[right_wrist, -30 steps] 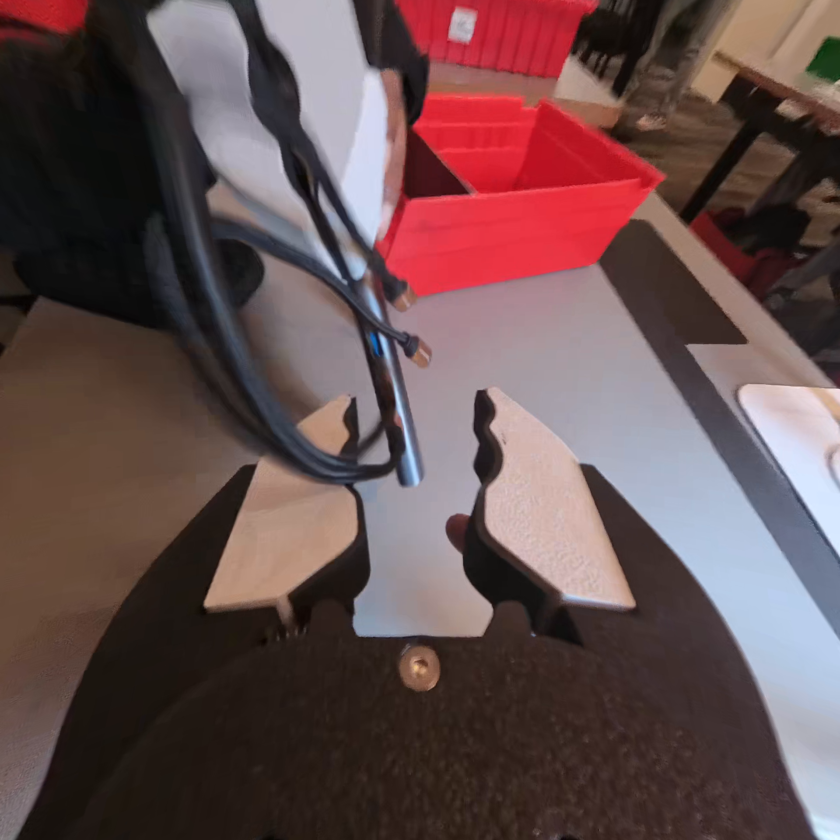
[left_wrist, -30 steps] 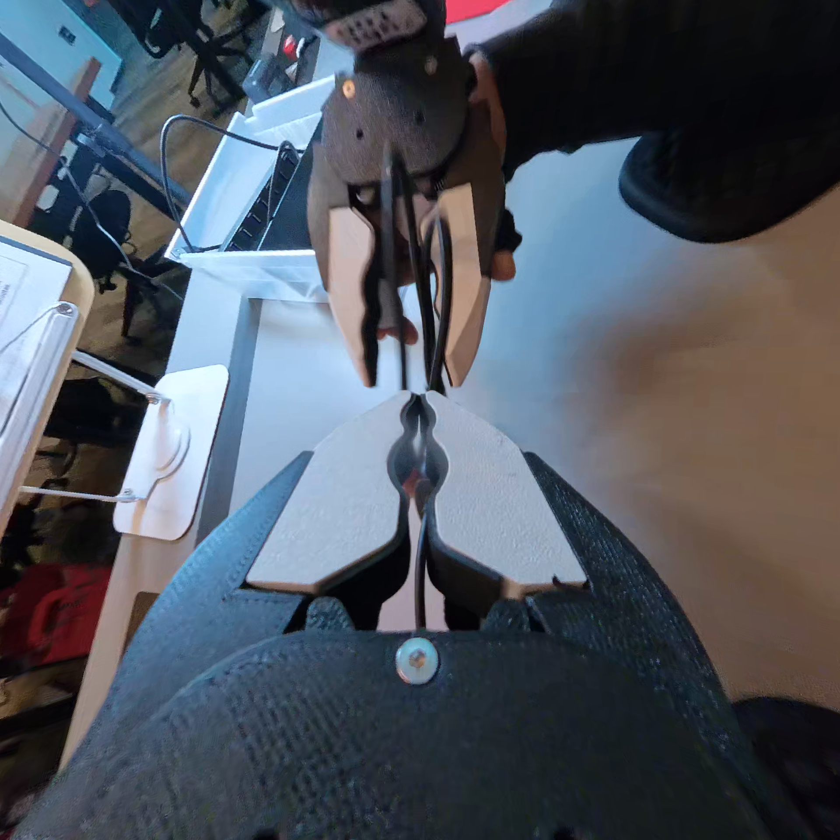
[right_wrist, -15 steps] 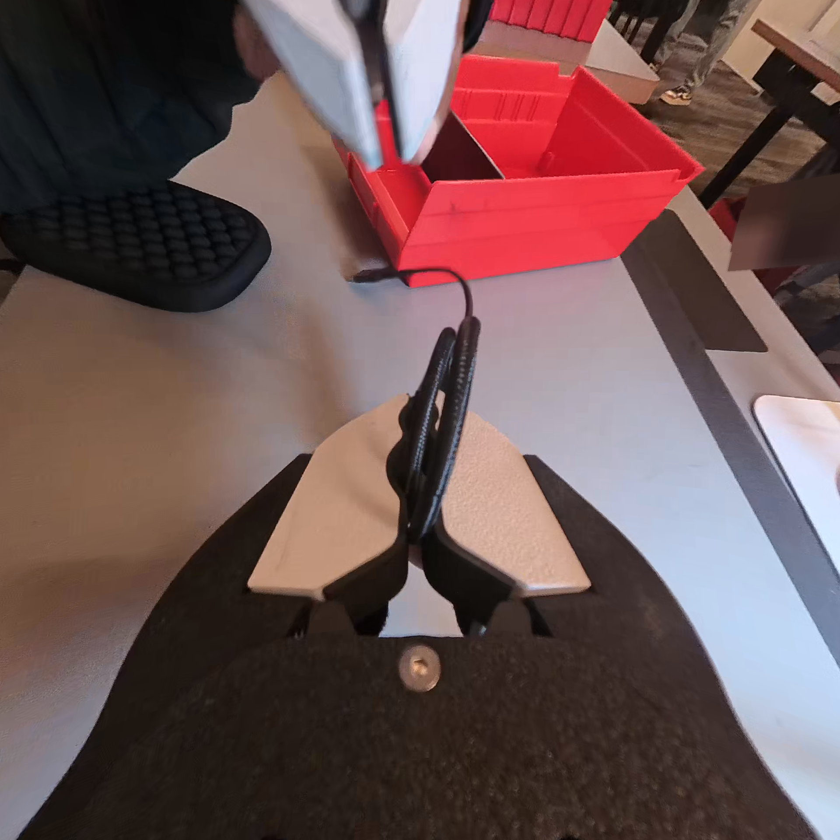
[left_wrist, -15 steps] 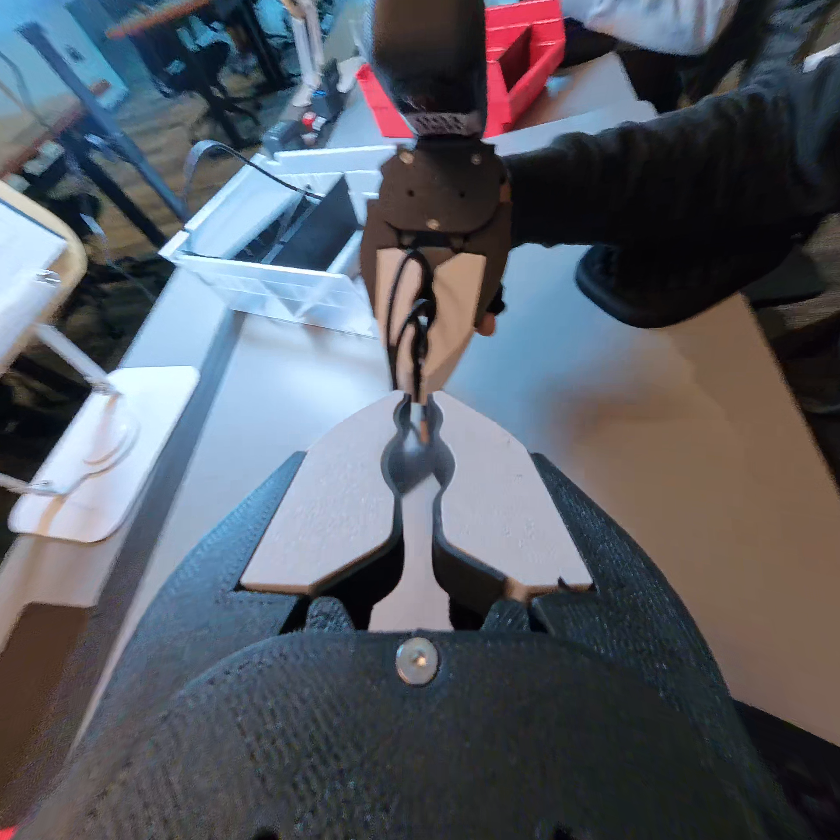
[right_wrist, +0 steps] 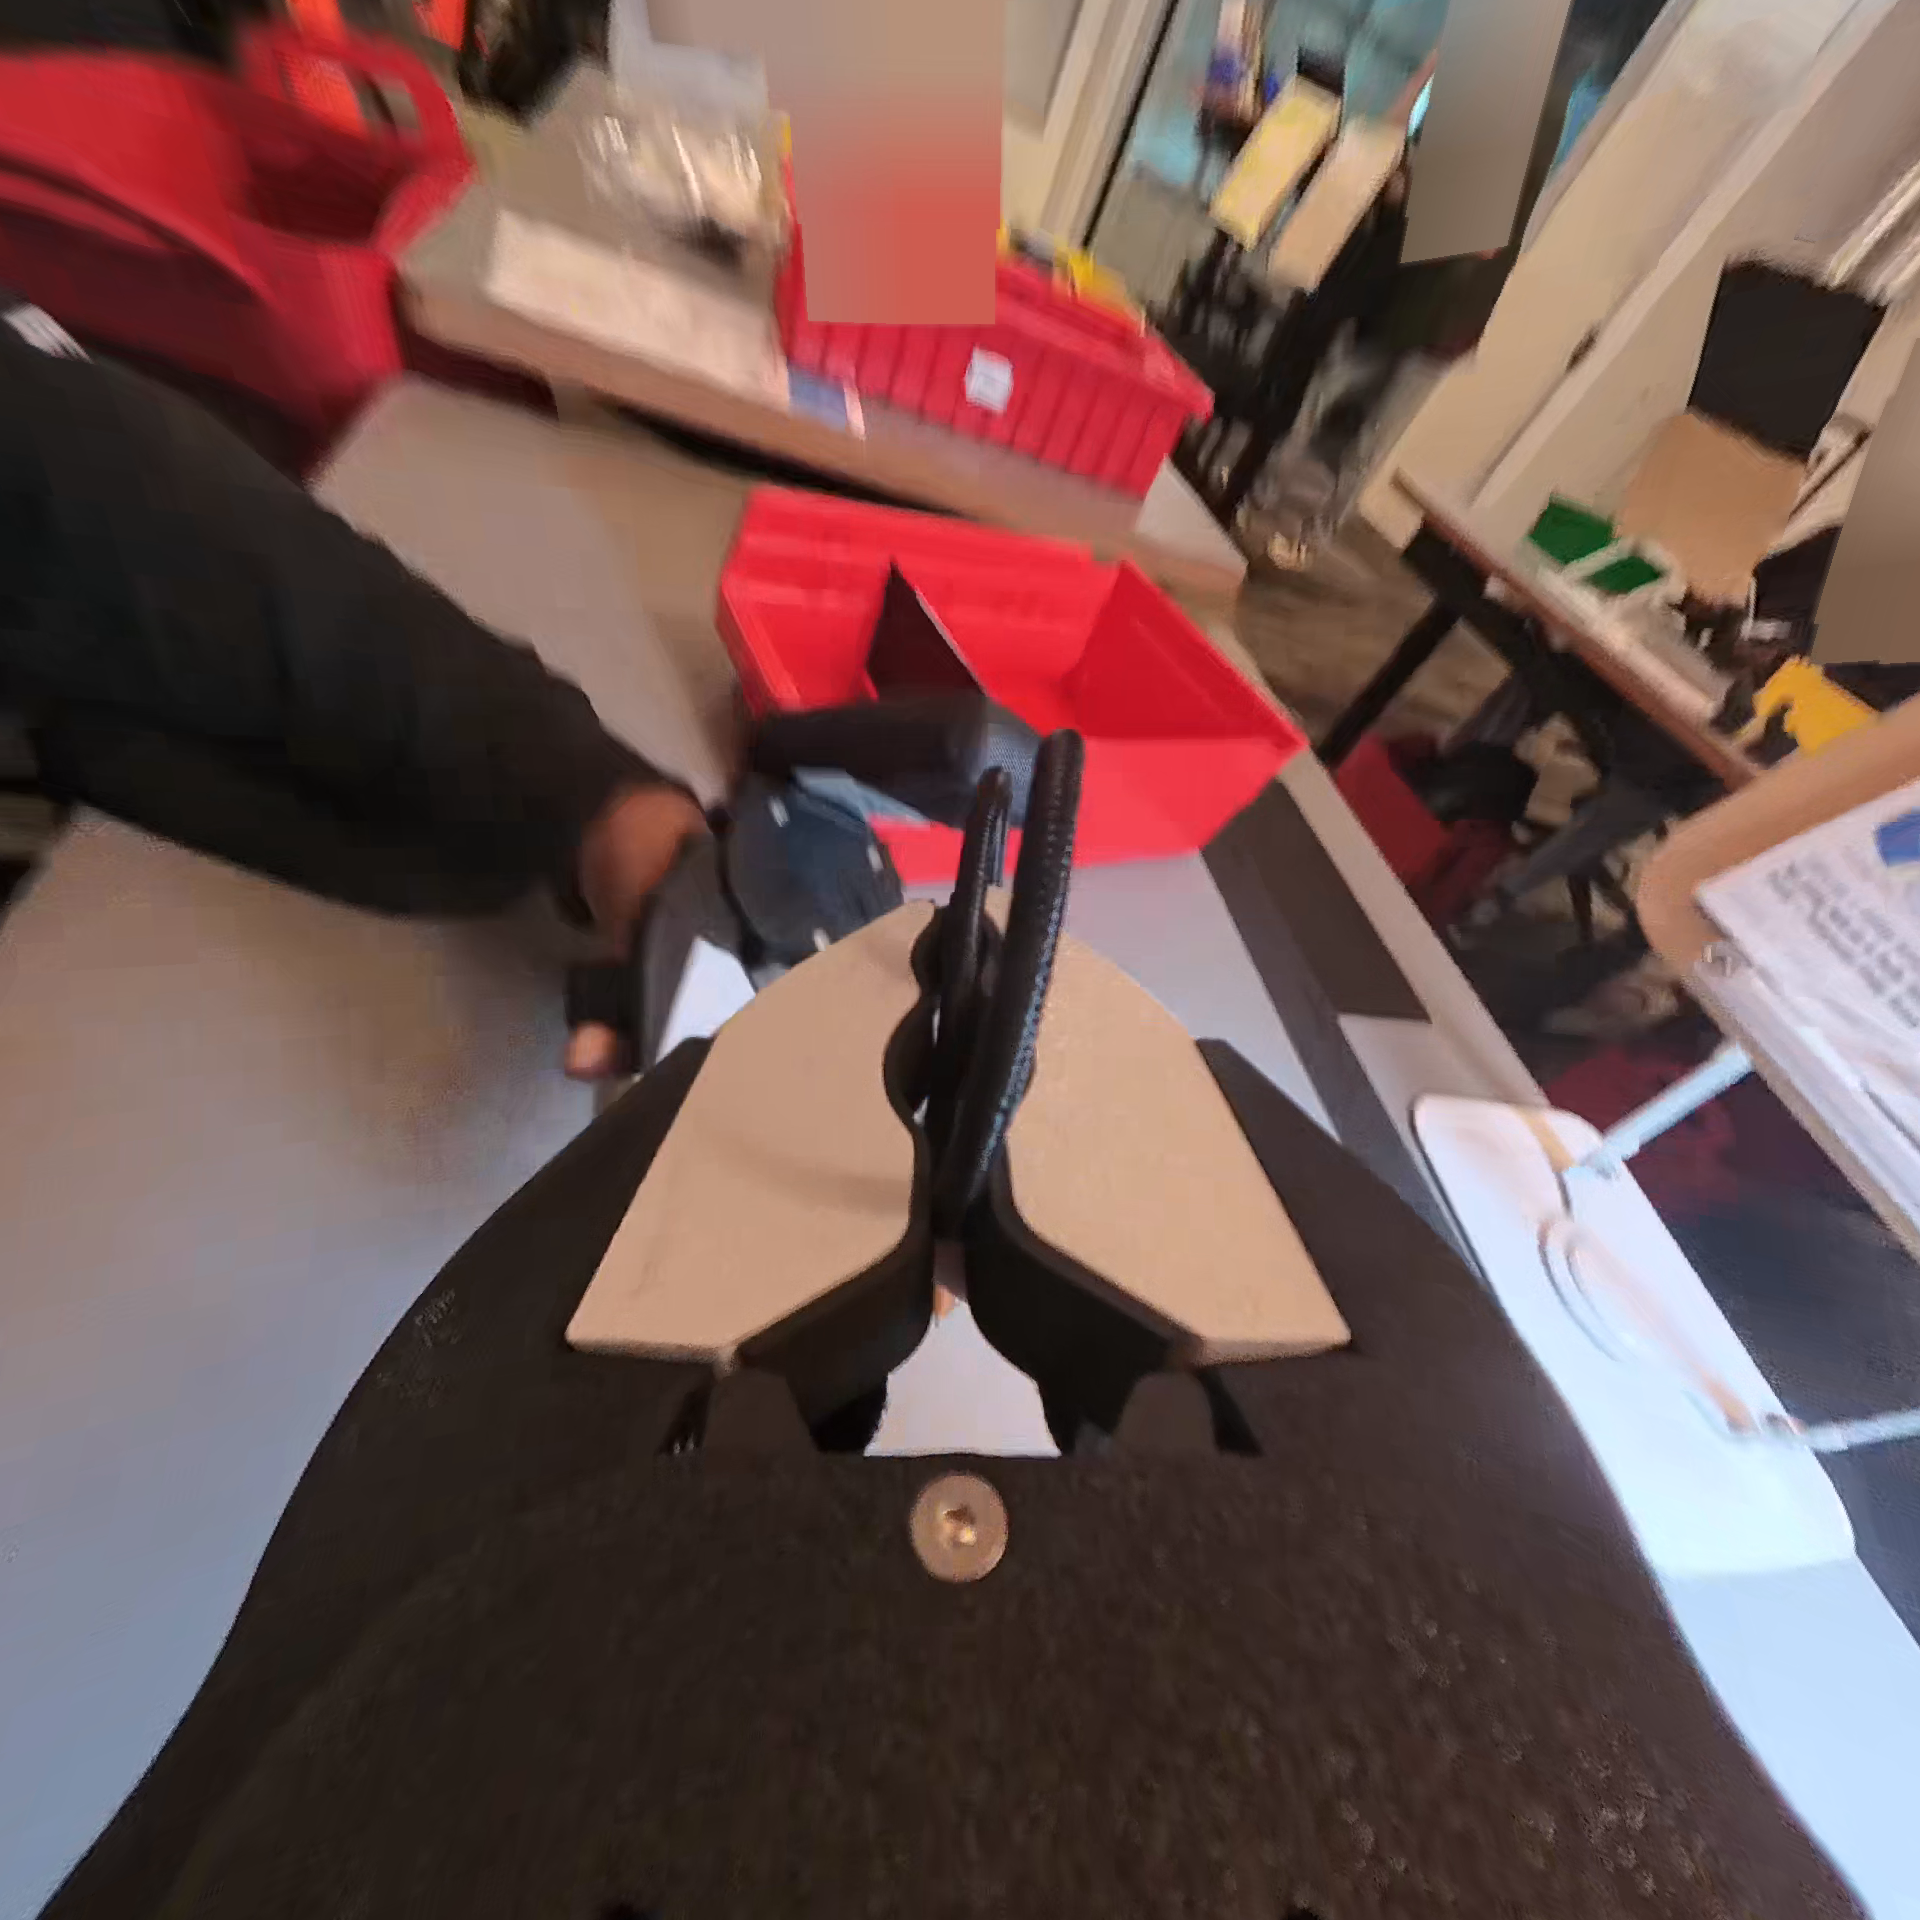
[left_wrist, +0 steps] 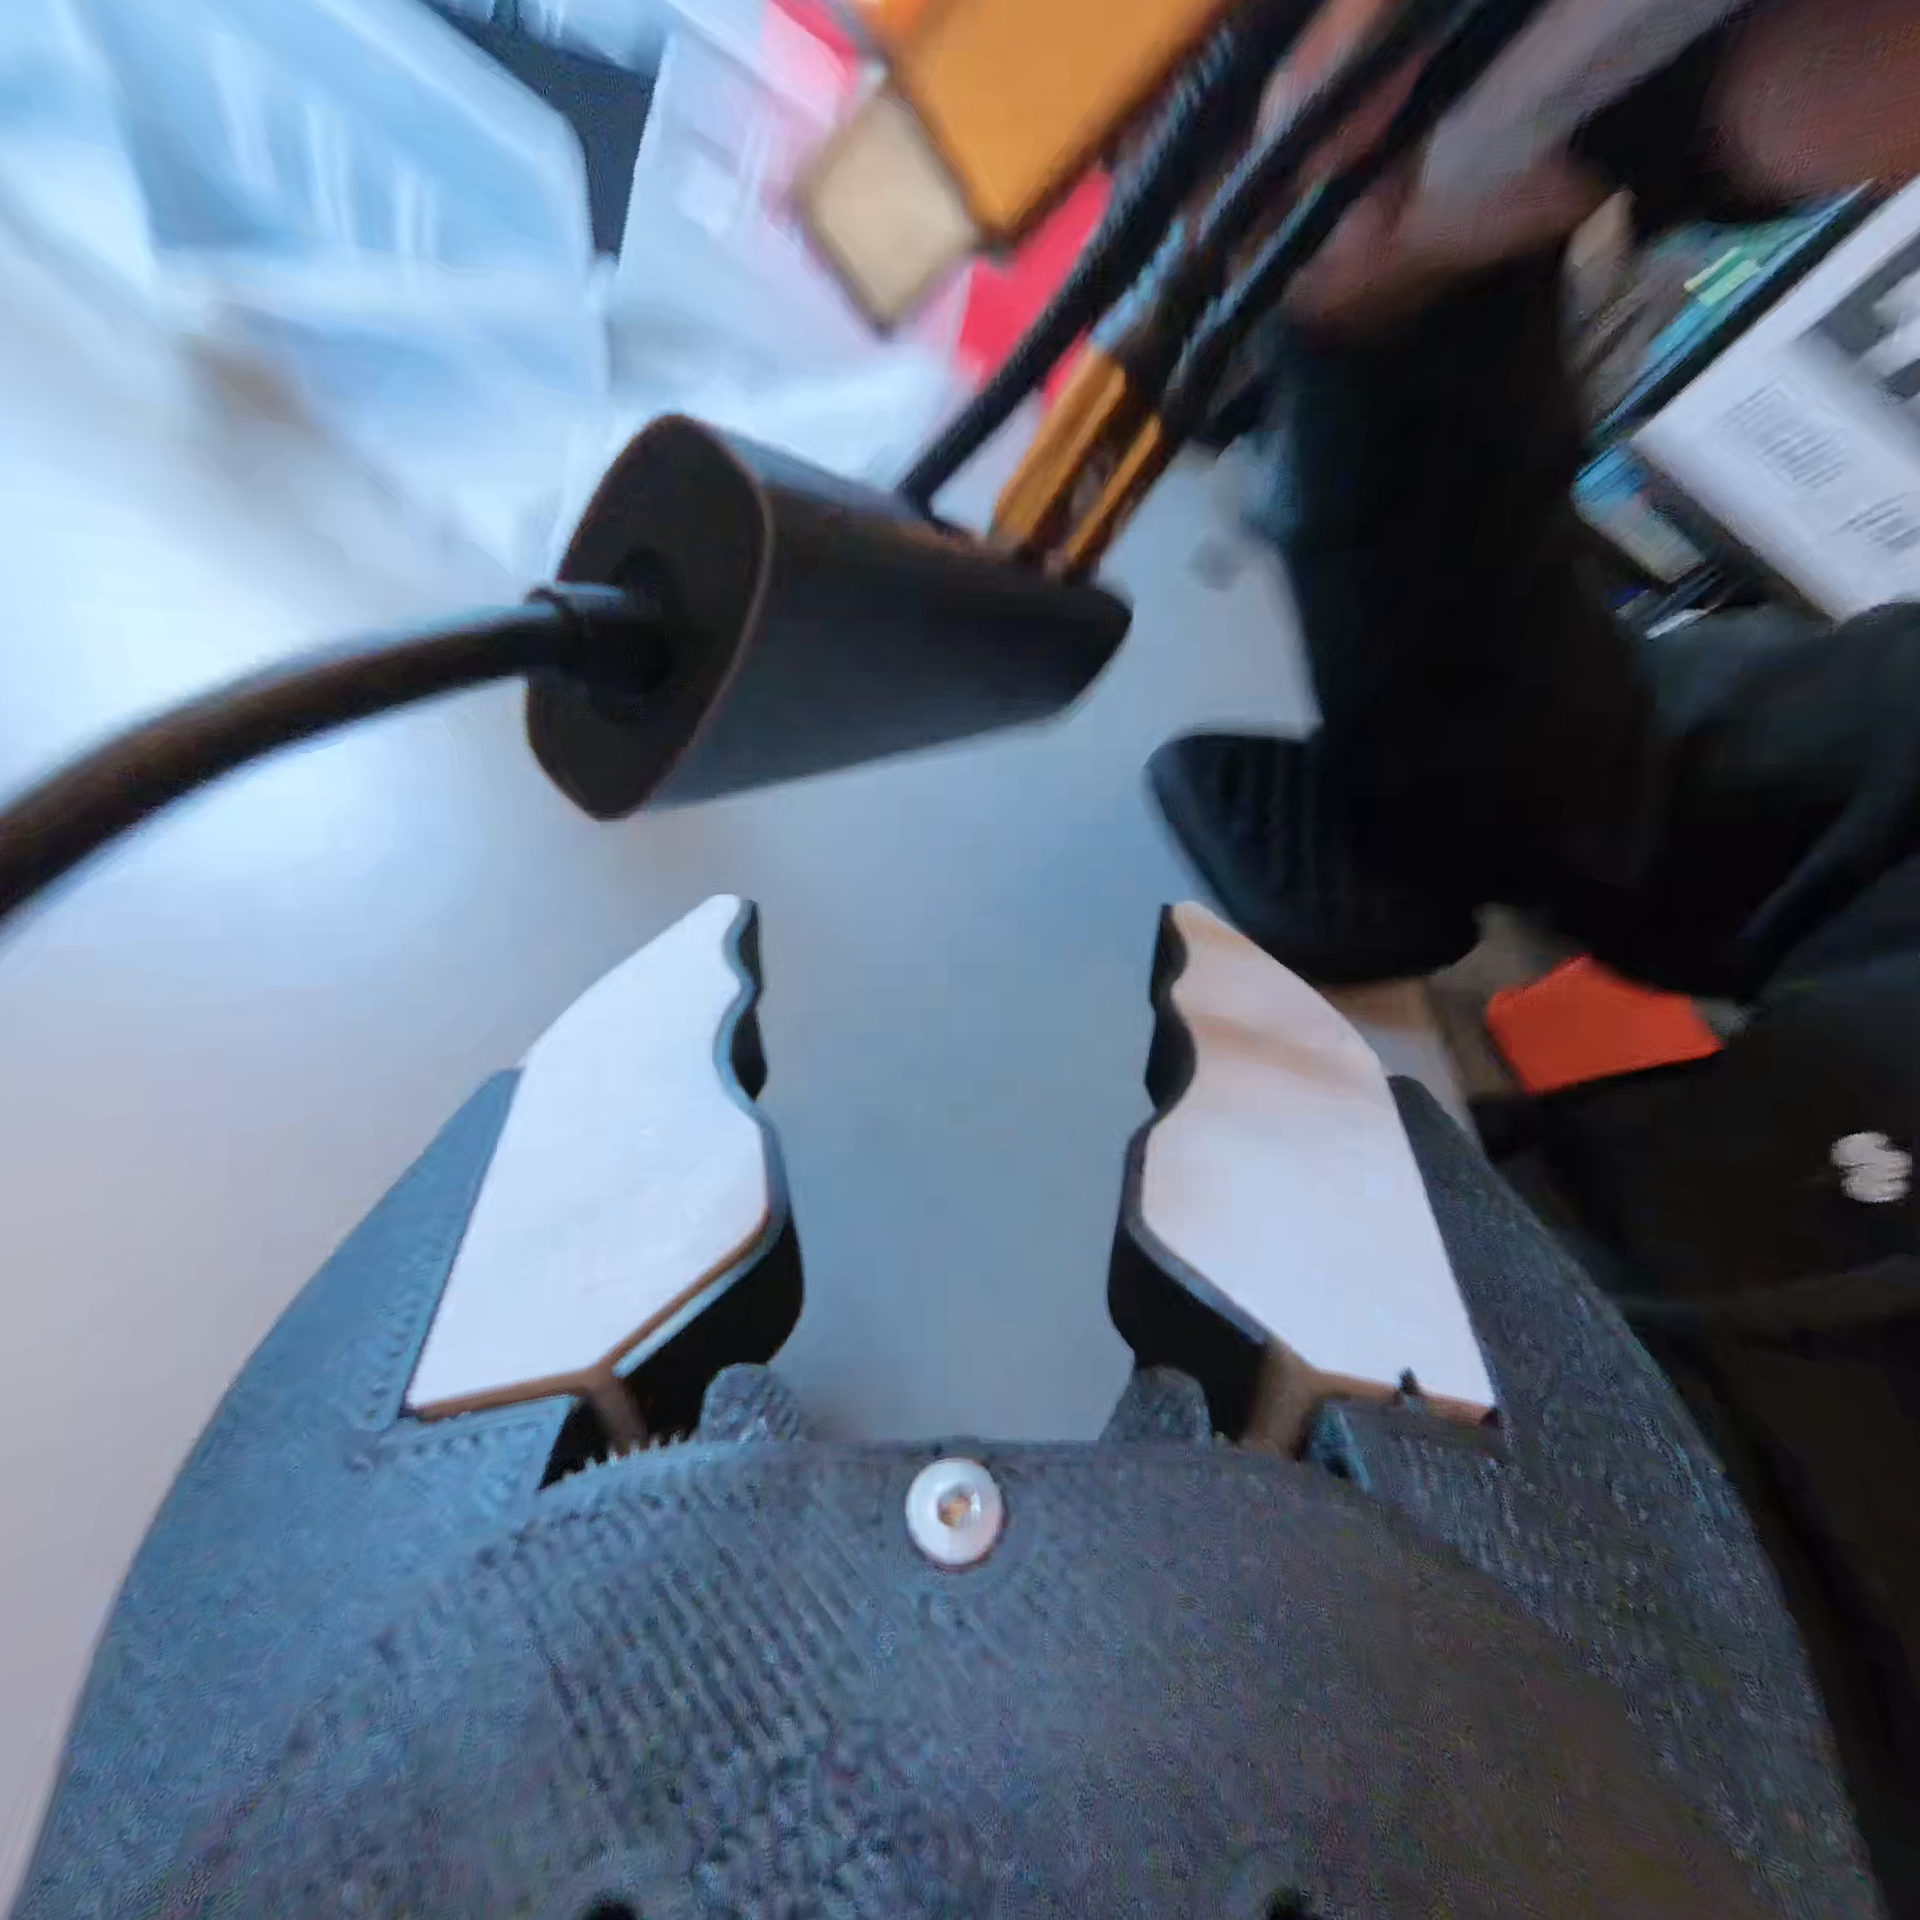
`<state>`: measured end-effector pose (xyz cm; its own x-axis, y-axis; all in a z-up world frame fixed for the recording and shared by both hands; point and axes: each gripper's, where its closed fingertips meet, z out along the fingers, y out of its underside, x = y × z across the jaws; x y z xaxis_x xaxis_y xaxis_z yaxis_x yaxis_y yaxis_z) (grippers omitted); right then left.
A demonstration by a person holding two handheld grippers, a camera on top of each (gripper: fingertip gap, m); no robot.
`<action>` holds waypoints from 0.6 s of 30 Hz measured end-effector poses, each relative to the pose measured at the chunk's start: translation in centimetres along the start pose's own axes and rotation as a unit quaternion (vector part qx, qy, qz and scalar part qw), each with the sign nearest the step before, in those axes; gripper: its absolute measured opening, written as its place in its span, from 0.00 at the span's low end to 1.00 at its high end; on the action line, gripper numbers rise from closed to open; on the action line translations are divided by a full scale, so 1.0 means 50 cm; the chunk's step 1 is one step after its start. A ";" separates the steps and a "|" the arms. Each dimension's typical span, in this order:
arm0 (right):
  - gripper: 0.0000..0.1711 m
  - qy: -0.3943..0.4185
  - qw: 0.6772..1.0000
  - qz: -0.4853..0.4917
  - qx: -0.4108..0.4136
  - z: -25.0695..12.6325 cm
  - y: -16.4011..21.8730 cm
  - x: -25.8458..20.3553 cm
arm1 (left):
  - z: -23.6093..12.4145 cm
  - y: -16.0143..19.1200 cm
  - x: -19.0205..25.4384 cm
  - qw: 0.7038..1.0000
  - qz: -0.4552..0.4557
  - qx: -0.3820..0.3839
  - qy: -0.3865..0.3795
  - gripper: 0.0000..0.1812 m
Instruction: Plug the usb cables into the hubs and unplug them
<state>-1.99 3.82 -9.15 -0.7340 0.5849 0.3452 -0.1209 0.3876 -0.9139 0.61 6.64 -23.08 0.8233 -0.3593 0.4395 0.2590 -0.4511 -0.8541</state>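
In the left wrist view, my left gripper (left_wrist: 956, 925) is open and empty. A dark USB hub (left_wrist: 831, 623) hangs in the air just beyond its fingertips. The hub's thick black lead (left_wrist: 260, 707) curves off to the left. Gold-ended USB plugs (left_wrist: 1091, 447) sit in the hub's far end, and their black cables run up to the right. In the right wrist view, my right gripper (right_wrist: 971, 925) is shut on a bundle of black cables (right_wrist: 1039, 883) that loops up above its fingertips. The left gripper (right_wrist: 800, 862), held by a hand, shows beyond it.
A red bin (right_wrist: 1143, 707) stands on the grey table (right_wrist: 260, 1195) past the right gripper. A white stand base (right_wrist: 1558, 1299) and a document holder (right_wrist: 1849, 935) are at the right edge. A black padded rest (left_wrist: 1299, 852) and a dark sleeve (left_wrist: 1558, 727) are to the right.
The left gripper has opened and let go of the cable, then swung toward the hanging hub. The right gripper closed on the cable bundle and still holds it, now higher.
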 end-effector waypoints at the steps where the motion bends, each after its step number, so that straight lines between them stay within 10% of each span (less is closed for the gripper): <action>1: 0.00 0.000 0.999 0.001 0.033 -0.007 -0.029 -0.004 | -0.003 -0.035 0.023 0.998 0.019 0.054 0.029 0.42; 5: 0.01 0.020 0.991 0.025 0.128 -0.046 -0.094 0.013 | -0.047 -0.134 0.073 0.978 0.105 0.180 0.022 0.13; 13: 0.32 0.081 0.992 0.101 -0.004 -0.097 0.042 0.119 | -0.135 -0.155 0.029 0.979 0.095 0.170 -0.055 0.10; 18: 0.30 0.179 0.970 0.166 -0.022 -0.159 0.077 0.203 | -0.164 -0.061 -0.101 0.980 -0.034 -0.001 -0.196 0.09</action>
<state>-4.58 16.90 -7.46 -0.4479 0.8892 0.0934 0.1159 0.1613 -0.9801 -8.47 3.13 -20.43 0.9351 0.0122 0.3543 0.3190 -0.4644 -0.8261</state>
